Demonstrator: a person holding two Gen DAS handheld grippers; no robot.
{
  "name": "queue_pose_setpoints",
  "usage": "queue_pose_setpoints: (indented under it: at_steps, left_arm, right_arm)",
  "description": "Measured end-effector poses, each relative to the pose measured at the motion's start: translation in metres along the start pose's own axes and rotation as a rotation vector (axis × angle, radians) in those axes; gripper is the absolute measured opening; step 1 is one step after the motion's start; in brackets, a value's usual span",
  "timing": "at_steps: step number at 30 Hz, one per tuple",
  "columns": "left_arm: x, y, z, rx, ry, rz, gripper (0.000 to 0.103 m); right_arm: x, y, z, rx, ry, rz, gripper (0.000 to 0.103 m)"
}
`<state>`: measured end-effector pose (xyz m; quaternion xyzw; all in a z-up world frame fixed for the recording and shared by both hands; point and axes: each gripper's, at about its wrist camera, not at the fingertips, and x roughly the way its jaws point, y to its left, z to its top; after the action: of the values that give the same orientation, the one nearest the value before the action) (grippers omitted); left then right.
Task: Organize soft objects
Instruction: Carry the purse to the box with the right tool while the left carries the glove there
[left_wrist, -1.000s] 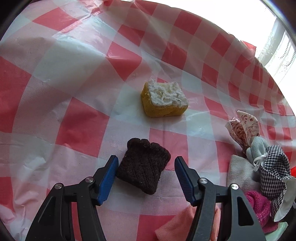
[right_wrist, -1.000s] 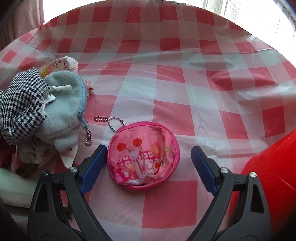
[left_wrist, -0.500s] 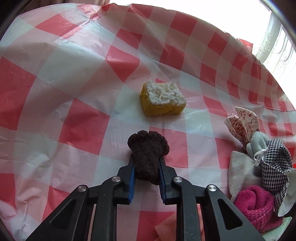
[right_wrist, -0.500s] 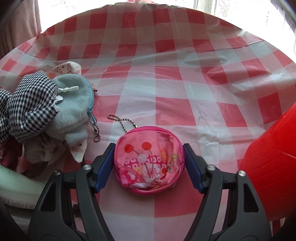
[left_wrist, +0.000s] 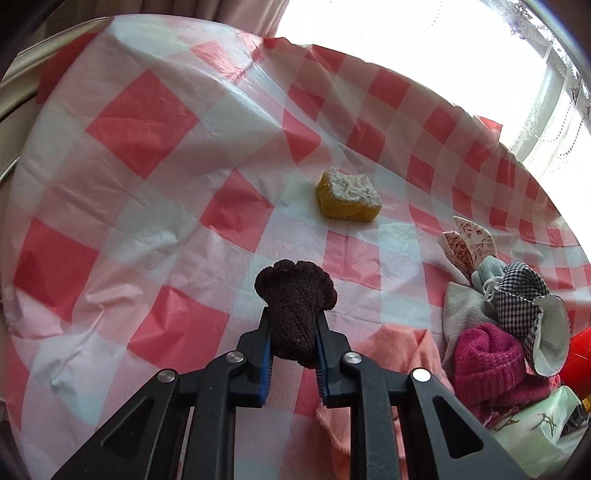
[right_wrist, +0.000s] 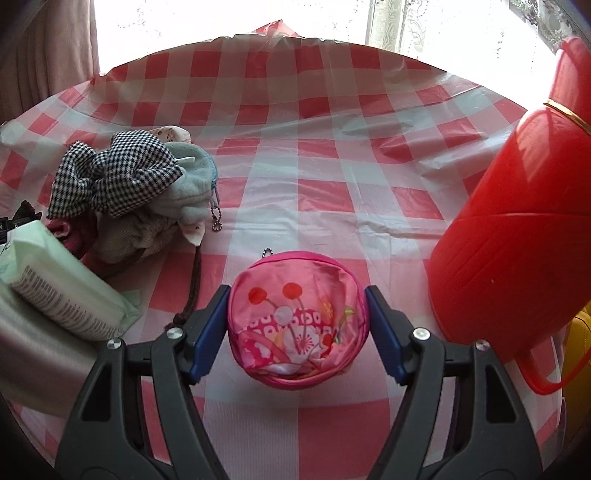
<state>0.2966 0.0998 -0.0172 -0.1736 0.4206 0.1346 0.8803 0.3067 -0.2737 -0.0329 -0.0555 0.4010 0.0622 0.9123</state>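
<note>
In the left wrist view my left gripper (left_wrist: 293, 321) is shut on a dark brown knitted piece (left_wrist: 295, 295), which is squeezed narrow between the blue pads and held off the red-and-white checked tablecloth (left_wrist: 147, 122). A yellow sponge with a white top (left_wrist: 349, 194) lies farther away on the cloth. In the right wrist view my right gripper (right_wrist: 297, 295) is shut on a round pink flowered pouch (right_wrist: 297, 317); the pads press both its sides and a bead chain shows at its top. A pile of soft things (right_wrist: 122, 173) sits to the left.
The pile holds a houndstooth cloth (left_wrist: 517, 295), a magenta knit hat (left_wrist: 487, 354) and a peach cloth (left_wrist: 399, 350). A pale green tissue pack (right_wrist: 62, 291) lies at the near left. A red plastic container (right_wrist: 517, 221) stands close on the right. A window lies beyond the table.
Both grippers closed on their things, the left on the brown knit, the right on the pink pouch. Both then drew back and up, with more of the table in view.
</note>
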Motion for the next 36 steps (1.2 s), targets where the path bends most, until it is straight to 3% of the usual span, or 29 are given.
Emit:
queue_pose_setpoints:
  at_steps: [11,20,36]
  left_arm:
    - [-0.065,0.004,-0.043,-0.046,-0.059,-0.019,0.02]
    - [-0.116,-0.004,-0.086,-0.059,-0.077,-0.083,0.02]
    - [-0.192,-0.053,-0.143,0.076,-0.109,-0.184,0.02]
  right_arm:
    - [-0.054,-0.005,-0.033,-0.011,-0.038,0.008,0.074]
    - [-0.096,-0.014,-0.053,-0.018,-0.068,0.022,0.074]
    - [-0.168,-0.054,-0.106,-0.021,-0.095,-0.018,0.074]
